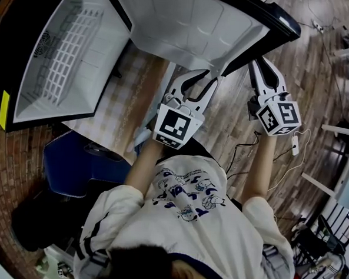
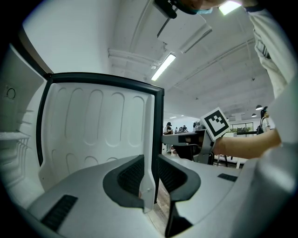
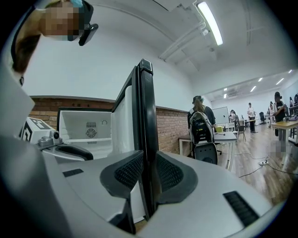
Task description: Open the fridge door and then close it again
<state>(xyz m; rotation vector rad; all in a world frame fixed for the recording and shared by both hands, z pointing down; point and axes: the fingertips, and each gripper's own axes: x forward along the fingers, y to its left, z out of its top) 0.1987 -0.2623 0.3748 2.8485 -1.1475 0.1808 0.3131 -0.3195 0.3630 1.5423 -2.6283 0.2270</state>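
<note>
On fridge door [image 1: 193, 25]: left gripper [image 1: 206, 79], right gripper [image 1: 262, 67]

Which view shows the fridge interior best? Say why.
Head view: it looks down into the open fridge interior, wire shelf and walls. The right gripper view shows only the back wall and vent, beside the door. The left gripper view catches a sliver at its left edge.

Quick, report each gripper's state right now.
Left gripper: closed on the edge of the fridge door.
Right gripper: closed on the fridge door edge too.
</note>
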